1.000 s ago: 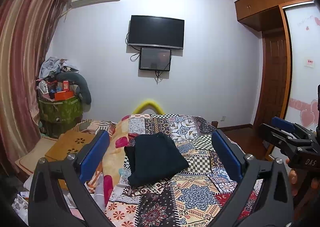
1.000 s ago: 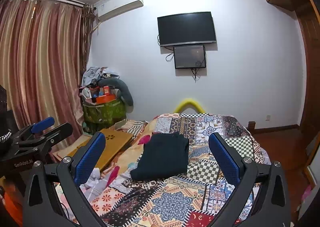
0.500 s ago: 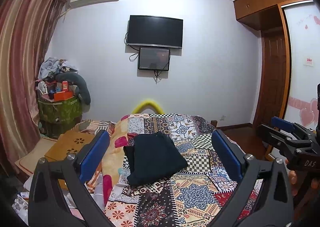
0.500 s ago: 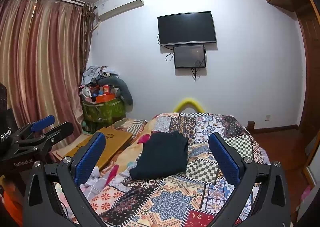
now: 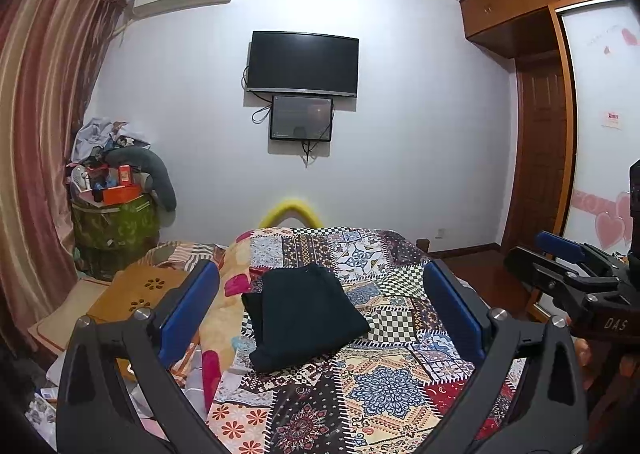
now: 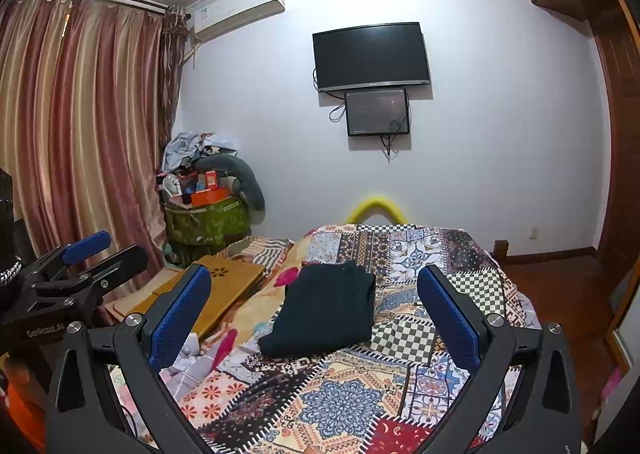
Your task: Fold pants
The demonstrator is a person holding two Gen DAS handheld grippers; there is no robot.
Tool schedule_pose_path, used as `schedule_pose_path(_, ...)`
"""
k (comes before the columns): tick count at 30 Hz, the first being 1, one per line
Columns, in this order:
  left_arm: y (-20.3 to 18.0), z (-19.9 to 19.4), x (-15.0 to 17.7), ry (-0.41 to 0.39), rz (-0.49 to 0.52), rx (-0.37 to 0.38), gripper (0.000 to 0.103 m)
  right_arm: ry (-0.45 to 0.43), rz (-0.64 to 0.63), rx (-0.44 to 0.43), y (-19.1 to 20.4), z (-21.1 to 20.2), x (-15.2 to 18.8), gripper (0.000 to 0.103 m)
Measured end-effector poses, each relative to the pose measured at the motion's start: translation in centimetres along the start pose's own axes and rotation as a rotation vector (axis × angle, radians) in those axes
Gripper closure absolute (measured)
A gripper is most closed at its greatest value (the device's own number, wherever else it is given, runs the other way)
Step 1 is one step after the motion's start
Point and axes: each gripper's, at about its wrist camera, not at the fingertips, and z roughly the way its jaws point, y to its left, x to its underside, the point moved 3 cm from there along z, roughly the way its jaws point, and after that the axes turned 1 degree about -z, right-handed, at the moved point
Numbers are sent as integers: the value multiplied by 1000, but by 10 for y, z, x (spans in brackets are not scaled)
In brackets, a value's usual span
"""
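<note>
Dark pants (image 5: 302, 314) lie folded into a compact rectangle on the patchwork bedspread (image 5: 380, 382), and the right wrist view shows the same pants (image 6: 328, 314) on the bedspread (image 6: 340, 402). My left gripper (image 5: 320, 310) is held well back from and above the bed, open, nothing between its blue pads. My right gripper (image 6: 314, 312) is also open and empty, at a similar distance. Each gripper appears at the edge of the other's view: the right gripper (image 5: 560, 258) at the right, the left gripper (image 6: 96, 254) at the left.
A wooden lap desk (image 6: 224, 286) lies left of the bed beside loose bedding (image 5: 224, 314). A green bin piled with clutter (image 5: 114, 222) stands in the corner by the curtain (image 6: 80, 126). A TV (image 5: 302, 64) hangs on the far wall. A wooden wardrobe and door (image 5: 540, 126) stand at right.
Both views drift very slightly; the pants stay put, folded on the bed. Both grippers stay open and empty.
</note>
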Motion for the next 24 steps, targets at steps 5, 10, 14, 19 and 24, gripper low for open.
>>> schedule_pose_path(5, -1, 0, 0, 9, 6, 15, 0, 2, 1, 2, -1, 0, -1, 1)
schedule_pose_path(10, -4, -1, 1, 16, 11, 36, 0, 3, 7, 3, -3, 0, 1, 1)
schedule_pose_path(14, -6, -3, 2, 15, 15, 36, 0, 4, 9, 7, -4, 0, 0, 1)
schedule_pose_path(19, -8, -4, 1, 17, 15, 41, 0, -1, 14, 8, -5, -4, 0, 1)
schedule_pose_path(24, -9, -4, 0, 19, 19, 45, 0, 3, 23, 6, -5, -1, 0, 1)
